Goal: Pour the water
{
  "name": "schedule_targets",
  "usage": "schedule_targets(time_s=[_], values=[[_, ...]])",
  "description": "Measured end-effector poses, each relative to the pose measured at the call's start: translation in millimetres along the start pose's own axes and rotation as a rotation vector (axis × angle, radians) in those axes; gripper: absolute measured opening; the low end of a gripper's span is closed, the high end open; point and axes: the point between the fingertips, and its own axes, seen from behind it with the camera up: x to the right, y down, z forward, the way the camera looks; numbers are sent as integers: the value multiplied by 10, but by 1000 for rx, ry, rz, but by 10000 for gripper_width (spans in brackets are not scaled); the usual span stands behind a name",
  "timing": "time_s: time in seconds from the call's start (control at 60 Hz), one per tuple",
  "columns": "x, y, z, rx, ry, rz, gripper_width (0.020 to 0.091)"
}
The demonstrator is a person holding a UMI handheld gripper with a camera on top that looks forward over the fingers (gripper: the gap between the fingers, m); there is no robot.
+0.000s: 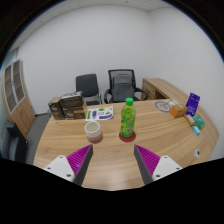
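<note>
Gripper fingers held apart, nothing clamped. One green bottle seen upright on wooden table, beyond fingers. One cup just beside it. Two chairs placed behind table. Boxes stacked near far edge.

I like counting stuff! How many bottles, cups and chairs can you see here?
Bottles: 1, the green bottle
Cups: 1, the white cup
Chairs: 2, one black chair and another black chair
Total: 4
The gripper is open, holding nothing.
</note>
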Motion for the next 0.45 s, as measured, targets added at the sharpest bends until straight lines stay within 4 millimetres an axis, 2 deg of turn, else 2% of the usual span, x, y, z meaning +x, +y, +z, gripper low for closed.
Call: schedule_targets(time_s=[0.2, 0.45], values=[[-362, -61, -318, 9, -10, -5, 847], [-585, 18, -464, 19, 30, 8, 843]])
